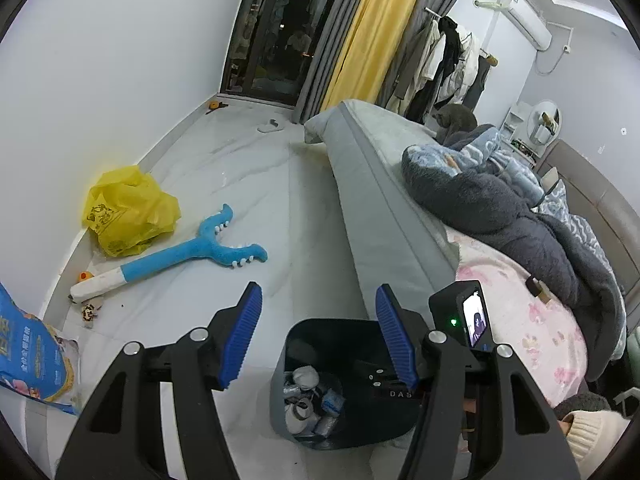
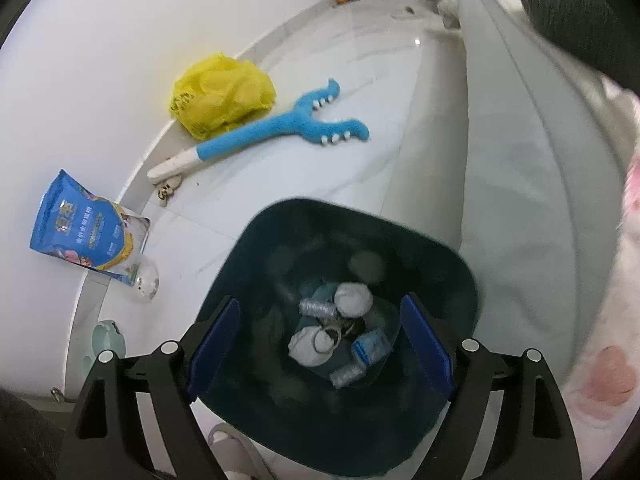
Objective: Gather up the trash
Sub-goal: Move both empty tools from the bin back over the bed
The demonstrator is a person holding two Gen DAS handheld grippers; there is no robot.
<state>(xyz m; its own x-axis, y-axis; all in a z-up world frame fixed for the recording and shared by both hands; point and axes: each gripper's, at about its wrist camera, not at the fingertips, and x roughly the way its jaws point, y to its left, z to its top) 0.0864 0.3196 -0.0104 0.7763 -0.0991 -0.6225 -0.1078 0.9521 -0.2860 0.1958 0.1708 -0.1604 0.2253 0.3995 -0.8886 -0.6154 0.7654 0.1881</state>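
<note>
A dark bin [image 2: 280,232] stands on the white floor beside the bed, holding crumpled tissues [image 2: 352,298] and wrappers [image 2: 318,308]. It also shows in the left wrist view [image 1: 320,332]. My right gripper [image 2: 320,344] hangs open and empty right above the bin's mouth. My left gripper [image 1: 316,336] is open and empty, just left of and above the bin. The right gripper's body [image 1: 460,316] shows past my left gripper's right finger. A yellow plastic bag [image 1: 128,212] lies by the wall; it also shows in the right wrist view [image 2: 220,92].
A blue plush toy [image 1: 192,252] lies on the floor near the bag. A blue pouch [image 2: 84,228] leans on the wall. The bed [image 1: 400,216] with blankets fills the right. A glass door and curtains stand at the far end.
</note>
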